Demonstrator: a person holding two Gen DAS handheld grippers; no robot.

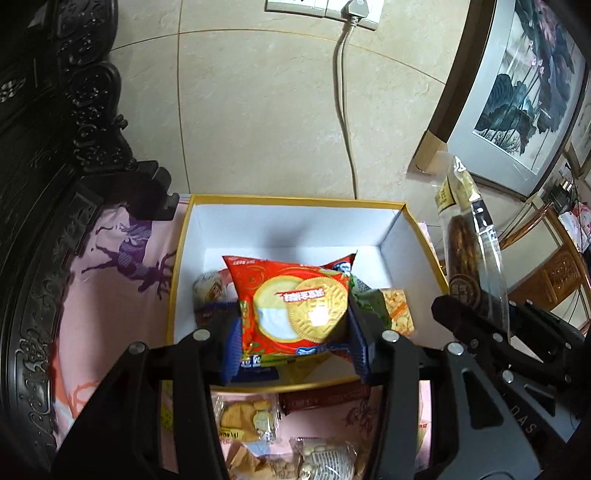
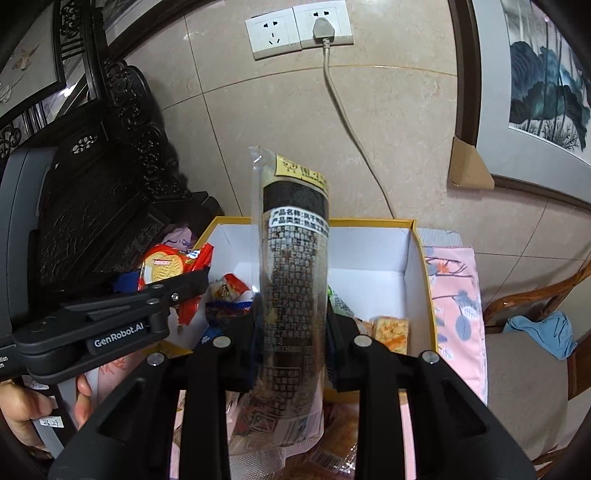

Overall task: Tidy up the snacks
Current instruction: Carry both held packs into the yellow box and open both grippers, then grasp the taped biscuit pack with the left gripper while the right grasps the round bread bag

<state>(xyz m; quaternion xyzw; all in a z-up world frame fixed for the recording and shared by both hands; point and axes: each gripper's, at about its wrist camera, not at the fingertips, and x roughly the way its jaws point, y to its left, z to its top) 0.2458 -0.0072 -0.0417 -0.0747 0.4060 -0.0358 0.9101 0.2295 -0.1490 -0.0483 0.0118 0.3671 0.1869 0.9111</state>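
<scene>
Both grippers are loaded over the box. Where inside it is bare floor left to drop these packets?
The white-lined, yellow-rimmed cardboard box is bare along its back wall and in its back-right corner. The front is crowded: the orange cracker packet front-right, the green packet beside it, the small pale wrapped snack front-left.

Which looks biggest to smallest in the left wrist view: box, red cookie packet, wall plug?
1. box
2. red cookie packet, though it is held close to the camera in the left tongs, which inflates it
3. wall plug, far off and cut by the frame edge
</scene>
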